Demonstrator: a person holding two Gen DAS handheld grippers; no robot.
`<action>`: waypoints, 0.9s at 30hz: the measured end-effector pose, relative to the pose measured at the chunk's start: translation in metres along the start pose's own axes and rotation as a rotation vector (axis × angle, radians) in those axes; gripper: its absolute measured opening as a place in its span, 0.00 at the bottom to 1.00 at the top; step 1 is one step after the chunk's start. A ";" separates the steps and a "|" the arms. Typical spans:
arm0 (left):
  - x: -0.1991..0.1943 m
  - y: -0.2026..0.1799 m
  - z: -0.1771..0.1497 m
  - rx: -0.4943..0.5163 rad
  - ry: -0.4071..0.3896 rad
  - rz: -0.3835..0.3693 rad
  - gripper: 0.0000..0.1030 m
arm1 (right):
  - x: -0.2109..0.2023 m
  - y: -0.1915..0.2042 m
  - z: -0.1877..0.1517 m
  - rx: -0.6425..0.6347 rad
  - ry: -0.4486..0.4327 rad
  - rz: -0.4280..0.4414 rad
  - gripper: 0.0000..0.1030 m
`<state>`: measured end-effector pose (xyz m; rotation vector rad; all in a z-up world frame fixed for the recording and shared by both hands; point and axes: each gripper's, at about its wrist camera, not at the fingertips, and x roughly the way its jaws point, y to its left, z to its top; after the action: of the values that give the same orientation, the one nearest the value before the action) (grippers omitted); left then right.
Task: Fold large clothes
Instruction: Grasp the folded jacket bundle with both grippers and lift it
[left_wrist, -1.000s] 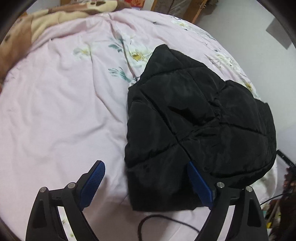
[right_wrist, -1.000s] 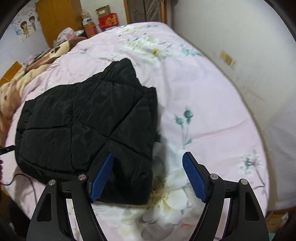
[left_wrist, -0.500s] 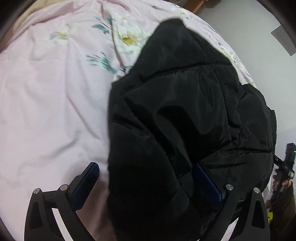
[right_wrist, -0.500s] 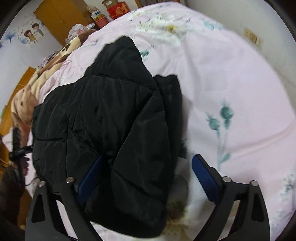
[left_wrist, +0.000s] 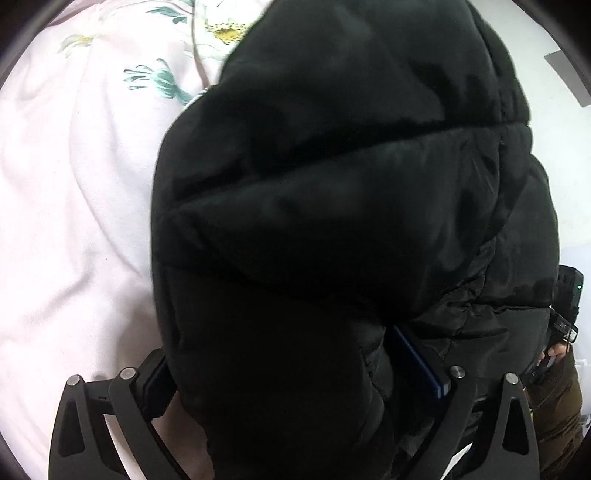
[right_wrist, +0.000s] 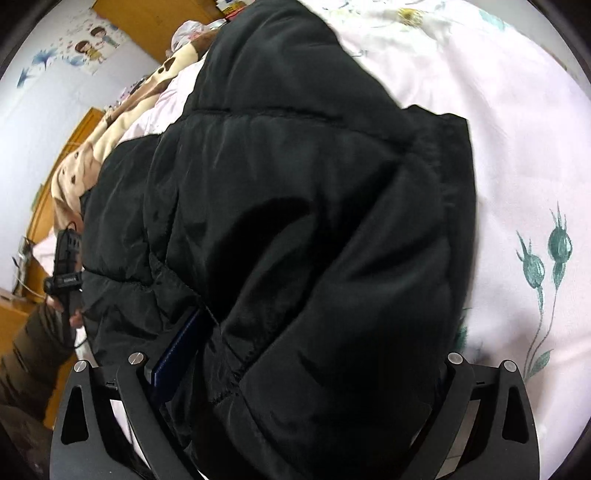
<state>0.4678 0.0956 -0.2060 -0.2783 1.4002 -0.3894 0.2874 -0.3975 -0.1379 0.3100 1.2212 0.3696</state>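
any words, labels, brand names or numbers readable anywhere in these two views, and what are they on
No text can be read in either view.
Small black device by the other gripper's handle: a pale label, too small and blurred to read.
The same kind of device in the left wrist view: a pale mark, also unreadable.
Cartoon wall sticker: figures only, no legible words.
Black padded jacket: no visible label or brand.

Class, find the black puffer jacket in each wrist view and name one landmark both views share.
Left wrist: the black puffer jacket fills the centre and right, bulging between the left gripper fingers.
Right wrist: it fills the centre and left, between the right gripper fingers.
Shared landmark: the pink floral bedsheet.
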 end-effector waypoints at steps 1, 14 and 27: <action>0.000 -0.003 -0.001 0.002 -0.001 0.009 0.93 | 0.001 0.002 0.002 -0.009 -0.002 -0.003 0.92; -0.008 -0.039 -0.018 0.081 -0.083 0.175 0.82 | -0.004 0.051 -0.020 -0.250 -0.145 -0.242 0.61; -0.004 -0.041 -0.014 0.047 -0.054 0.150 0.79 | 0.004 0.069 -0.044 -0.259 -0.205 -0.296 0.61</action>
<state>0.4494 0.0611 -0.1878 -0.1432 1.3477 -0.2889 0.2392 -0.3319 -0.1260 -0.0563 0.9864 0.2294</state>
